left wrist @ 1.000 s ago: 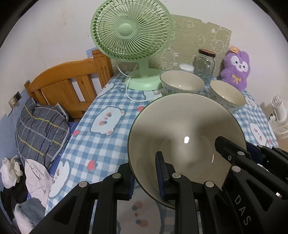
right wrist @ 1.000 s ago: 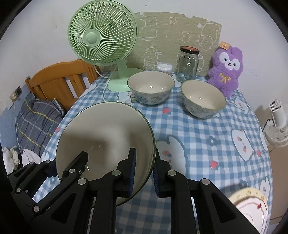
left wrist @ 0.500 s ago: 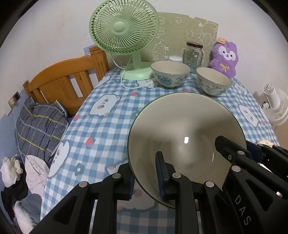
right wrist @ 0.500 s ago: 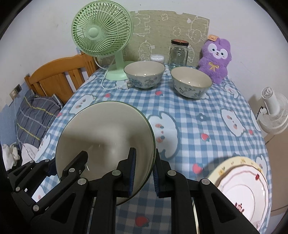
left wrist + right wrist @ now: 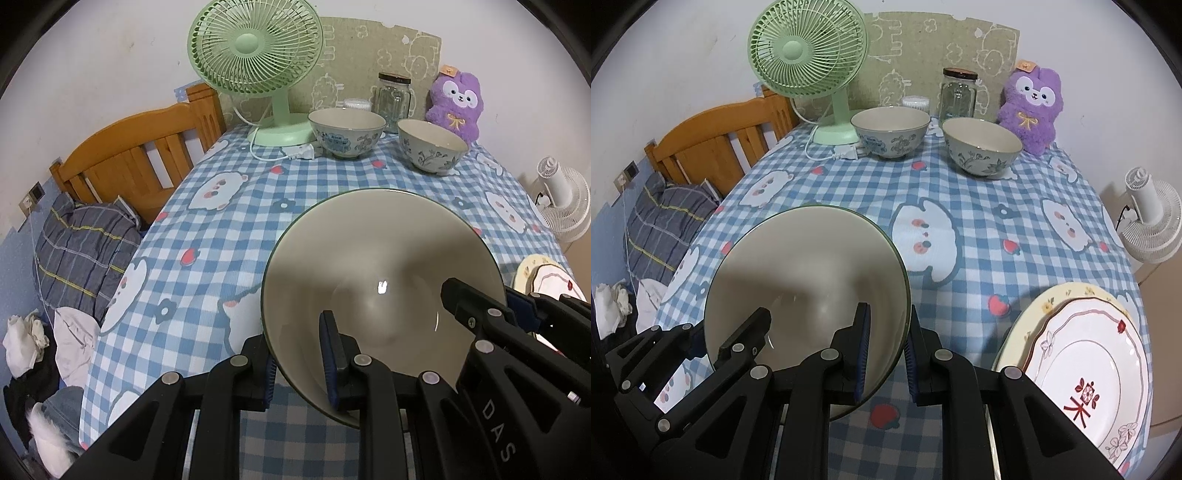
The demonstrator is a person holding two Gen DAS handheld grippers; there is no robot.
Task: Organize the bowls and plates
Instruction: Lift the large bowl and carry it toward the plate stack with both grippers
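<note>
The white letters "DAS" can be read on the black body of the right gripper [image 5: 517,314] as seen from the left wrist view, and a red character is printed on the white scalloped plate [image 5: 1086,373], which is stacked on a pale yellow flowered plate [image 5: 1034,314] at the near right of the table. A large cream ceramic bowl with a dark green rim [image 5: 380,266] is being held above the blue-and-white checked tablecloth with bear prints [image 5: 229,236], pinched on both sides: the left gripper [image 5: 299,354] is clamped on its near left rim, one blue pad inside and one outside, and the right gripper is clamped the same way on its right rim. Compared with a second ago, the green desk fan [image 5: 258,48], the two blue-flowered bowls [image 5: 347,129] [image 5: 432,146], the glass jar [image 5: 393,98] and the purple plush rabbit [image 5: 456,101] are seen farther off and smaller, more tablecloth is shown in front of them, and the stacked plates are now seen almost whole in the right wrist view. The grip on the big bowl is unchanged. The small white fan [image 5: 1148,218] is seen beyond the table's right edge.
</note>
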